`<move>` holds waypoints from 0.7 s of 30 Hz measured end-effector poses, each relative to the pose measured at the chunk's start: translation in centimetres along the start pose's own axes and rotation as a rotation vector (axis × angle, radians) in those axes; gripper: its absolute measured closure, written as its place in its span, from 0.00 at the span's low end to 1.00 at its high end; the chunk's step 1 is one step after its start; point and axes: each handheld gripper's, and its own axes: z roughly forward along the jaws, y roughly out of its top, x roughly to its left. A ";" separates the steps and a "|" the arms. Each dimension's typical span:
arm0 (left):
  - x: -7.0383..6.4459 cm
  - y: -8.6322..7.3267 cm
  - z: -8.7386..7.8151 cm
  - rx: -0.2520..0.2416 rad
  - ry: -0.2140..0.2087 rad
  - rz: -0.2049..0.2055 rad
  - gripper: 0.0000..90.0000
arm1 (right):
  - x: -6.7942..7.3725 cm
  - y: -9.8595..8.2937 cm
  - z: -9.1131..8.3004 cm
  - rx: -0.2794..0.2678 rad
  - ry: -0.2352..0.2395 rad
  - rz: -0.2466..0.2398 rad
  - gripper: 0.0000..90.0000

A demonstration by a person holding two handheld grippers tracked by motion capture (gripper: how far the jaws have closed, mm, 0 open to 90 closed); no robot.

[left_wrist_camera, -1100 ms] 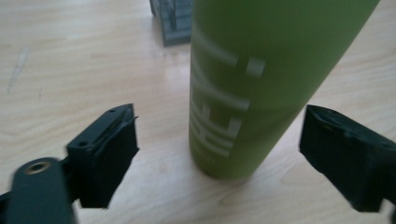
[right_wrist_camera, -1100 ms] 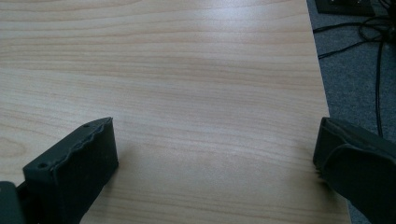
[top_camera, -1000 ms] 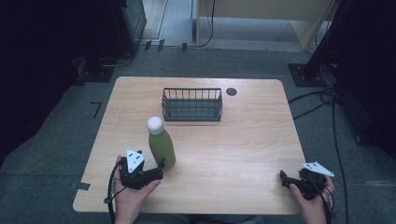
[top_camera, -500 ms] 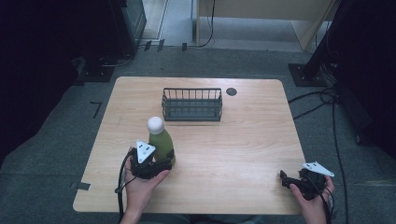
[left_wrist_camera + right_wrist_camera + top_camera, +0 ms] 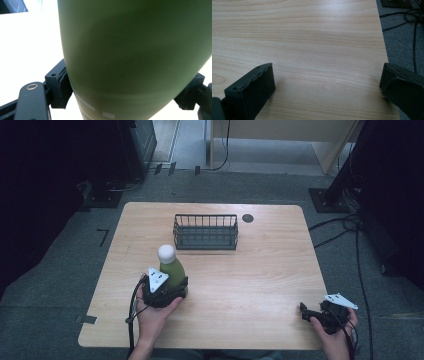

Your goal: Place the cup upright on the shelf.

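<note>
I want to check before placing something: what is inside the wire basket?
The basket looks empty: through its open top and wire sides, bare table wood shows. The near wall's wires cover part of the floor, so a small flat thing there could stay hidden.

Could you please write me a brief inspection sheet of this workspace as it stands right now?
Surface: wooden table, bare apart from the items below.
Job's things: green bottle with white cap, upright; wire basket behind it, looks empty.
Clutter: nothing seen.
Grippers: left tool has its jaws on either side of the bottle; right tool open over bare wood at the table's near right corner.
Cables: several on the floor right of the table.
Surroundings: grey carpet, dark equipment stands.
</note>
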 end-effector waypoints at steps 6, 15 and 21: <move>0.5 0.4 0.0 -0.002 -0.054 -0.020 0.23 | 0.0 0.0 0.0 0.000 0.000 0.000 0.00; 0.7 2.5 0.8 0.002 -0.041 0.018 0.23 | 0.0 0.0 0.0 0.000 0.000 0.000 0.00; 1.0 3.6 1.5 -0.003 -0.038 0.024 0.23 | 0.0 0.0 0.0 -0.001 0.001 0.002 0.00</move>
